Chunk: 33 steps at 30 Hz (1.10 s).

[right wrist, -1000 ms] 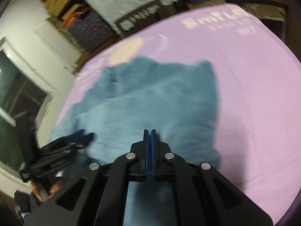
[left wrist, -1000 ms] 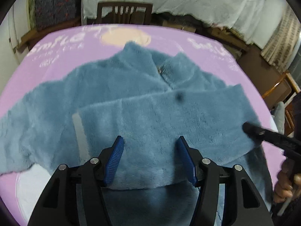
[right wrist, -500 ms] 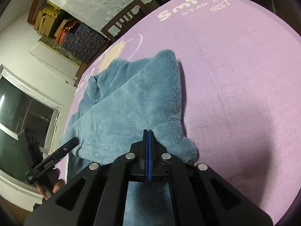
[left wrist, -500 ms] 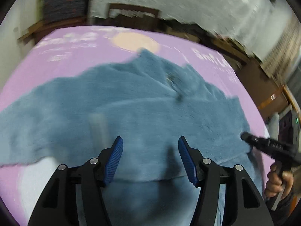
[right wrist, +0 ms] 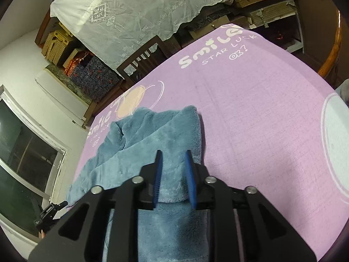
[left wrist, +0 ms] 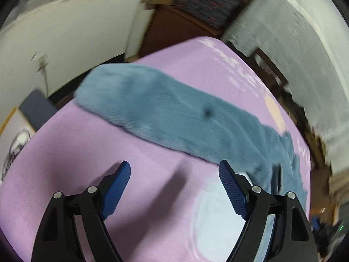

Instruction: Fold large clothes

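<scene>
A blue fleece jacket (right wrist: 150,139) lies on the purple tablecloth (right wrist: 250,113), its right side folded over the body. In the left wrist view its left sleeve (left wrist: 165,113) stretches out flat across the cloth. My left gripper (left wrist: 174,170) is open and empty, hovering over bare cloth just short of the sleeve. My right gripper (right wrist: 173,160) is open, its blue pads (right wrist: 158,170) a little apart above the folded part of the jacket, holding nothing.
A dark wooden chair (right wrist: 141,59) stands at the far table edge. A window (right wrist: 19,152) and white wall are to the left. Shelves with boxes (right wrist: 261,6) and a lace-covered pile (right wrist: 135,8) stand behind. The left gripper shows small at the right view's lower left (right wrist: 49,214).
My right gripper has opened and let go of the folded fleece. My left gripper has swung left, away from the jacket body, and now faces the outstretched sleeve.
</scene>
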Each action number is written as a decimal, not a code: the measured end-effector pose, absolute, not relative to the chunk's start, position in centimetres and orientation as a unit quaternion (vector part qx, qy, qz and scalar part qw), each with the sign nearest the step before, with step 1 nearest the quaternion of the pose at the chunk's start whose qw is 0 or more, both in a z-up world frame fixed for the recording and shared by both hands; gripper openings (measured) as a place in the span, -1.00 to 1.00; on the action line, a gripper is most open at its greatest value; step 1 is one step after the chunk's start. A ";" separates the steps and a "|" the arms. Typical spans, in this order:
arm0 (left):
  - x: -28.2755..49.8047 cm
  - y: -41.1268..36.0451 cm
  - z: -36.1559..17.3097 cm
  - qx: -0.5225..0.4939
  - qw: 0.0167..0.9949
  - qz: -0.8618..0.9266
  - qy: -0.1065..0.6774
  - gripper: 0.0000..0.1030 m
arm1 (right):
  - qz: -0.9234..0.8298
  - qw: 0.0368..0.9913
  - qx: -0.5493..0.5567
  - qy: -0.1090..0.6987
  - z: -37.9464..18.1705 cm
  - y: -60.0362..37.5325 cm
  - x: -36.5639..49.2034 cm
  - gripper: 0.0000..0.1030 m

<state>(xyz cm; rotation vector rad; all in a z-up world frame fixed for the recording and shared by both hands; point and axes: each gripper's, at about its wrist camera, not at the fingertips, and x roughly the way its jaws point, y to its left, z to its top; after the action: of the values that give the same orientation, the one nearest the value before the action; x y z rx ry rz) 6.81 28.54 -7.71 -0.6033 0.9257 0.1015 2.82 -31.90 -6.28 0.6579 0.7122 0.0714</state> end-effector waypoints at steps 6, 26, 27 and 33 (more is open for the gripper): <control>9.2 28.1 -7.8 -0.280 0.857 0.088 0.424 0.63 | 0.030 0.879 0.320 0.354 -7.1 -31.8 3.0 -0.53; 10.1 30.5 -6.7 -0.284 0.877 0.108 0.372 -0.79 | 0.011 0.875 0.346 0.339 -7.3 -34.1 2.9 -0.53; 10.1 29.7 -6.0 -0.265 0.884 0.105 0.371 -0.79 | 0.011 0.875 0.346 0.339 -7.3 -34.1 2.9 -0.53; 10.3 23.0 -1.5 -0.168 0.912 0.080 0.364 -0.79 | 0.010 0.875 0.345 0.339 -7.2 -34.2 2.9 -0.53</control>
<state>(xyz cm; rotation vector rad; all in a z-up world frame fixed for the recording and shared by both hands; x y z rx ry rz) 10.32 23.01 -1.48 -0.3462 0.7506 0.1651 2.93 -34.18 -7.20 0.7200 0.7072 0.0217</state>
